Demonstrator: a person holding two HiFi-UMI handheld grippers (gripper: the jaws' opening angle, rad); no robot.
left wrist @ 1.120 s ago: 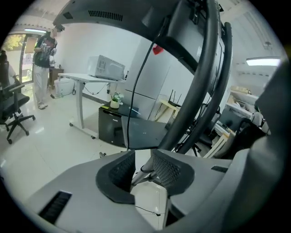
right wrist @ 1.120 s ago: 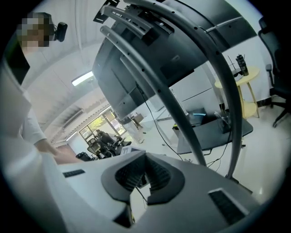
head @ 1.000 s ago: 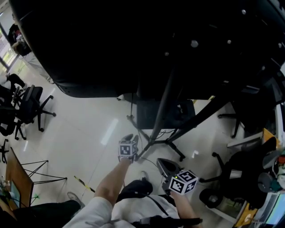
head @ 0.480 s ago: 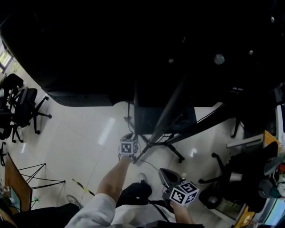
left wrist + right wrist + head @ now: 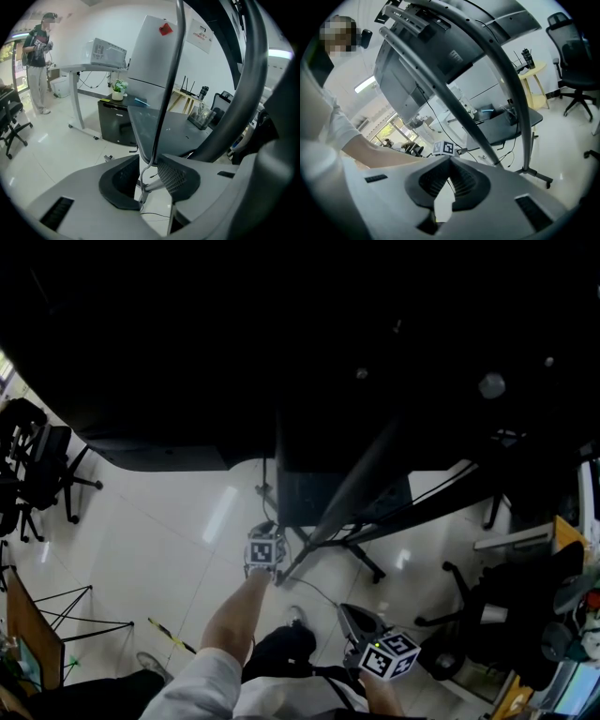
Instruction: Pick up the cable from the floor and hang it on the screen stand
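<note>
The big dark screen [image 5: 281,334] fills the top of the head view on its slanted stand pole [image 5: 366,484]. From the screen a thin grey cable [image 5: 265,474] hangs down toward my left gripper [image 5: 267,527]. In the left gripper view the cable [image 5: 164,93] runs down into the gap of the left gripper [image 5: 149,159]. Those jaws stand apart and no pad visibly presses on the cable. My right gripper [image 5: 349,613] is lower right, near my body. Its jaws meet in the right gripper view, and the right gripper [image 5: 450,159] holds nothing. Another thin cable [image 5: 314,589] lies on the floor.
The stand's base legs [image 5: 361,559] spread over the pale floor beside a black cabinet [image 5: 328,498]. Office chairs stand at the left [image 5: 42,465] and right [image 5: 487,606]. A wire frame [image 5: 75,610] is at lower left. A person [image 5: 37,56] stands far off by a desk.
The screen now covers more of the head view. My right gripper has sunk a little toward the lower right. My left gripper stays by the stand base, slightly lower.
</note>
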